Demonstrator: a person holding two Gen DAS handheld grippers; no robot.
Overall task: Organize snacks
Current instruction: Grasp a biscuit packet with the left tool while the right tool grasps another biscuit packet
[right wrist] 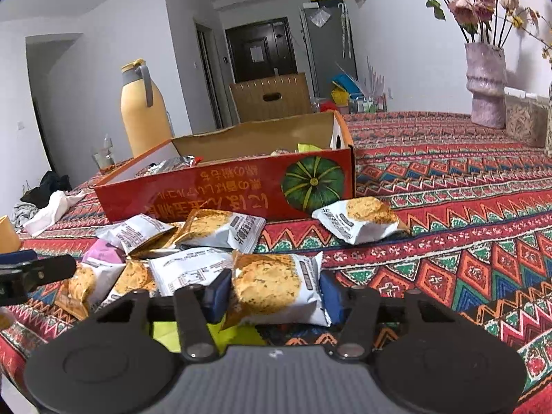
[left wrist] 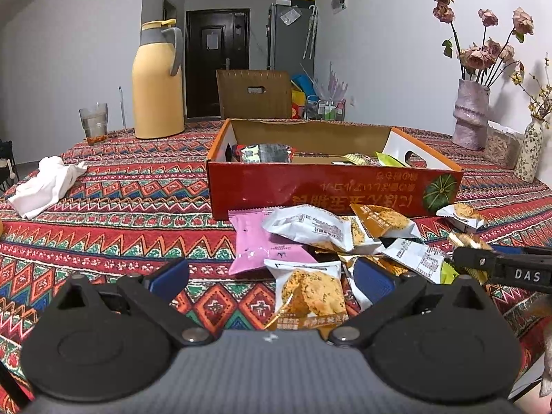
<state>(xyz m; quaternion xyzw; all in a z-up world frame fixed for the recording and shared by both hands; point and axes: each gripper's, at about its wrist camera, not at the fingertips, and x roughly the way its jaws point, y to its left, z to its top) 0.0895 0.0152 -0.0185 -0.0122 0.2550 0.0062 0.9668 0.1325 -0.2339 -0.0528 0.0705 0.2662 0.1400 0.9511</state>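
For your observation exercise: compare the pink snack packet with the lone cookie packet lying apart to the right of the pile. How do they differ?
The pink snack packet is plain pink with small print; the lone cookie packet is white with a cookie photo. The pink packet lies in the pile, partly covered by other packets; the lone packet lies by itself on the tablecloth, nothing on top. Both are sealed and lie outside the red box, in front of it.

walls (left wrist: 69, 34): plain white, even indoor light
door (left wrist: 216, 58): dark, end of hallway, paper sheet stuck on it
fridge (left wrist: 289, 38): grey, right of door, yellow box on top
chair (left wrist: 253, 93): brown backrest with handle slot, behind table
table (left wrist: 120, 207): red patterned cloth
vase (left wrist: 471, 117): pinkish, dried roses, against right wall
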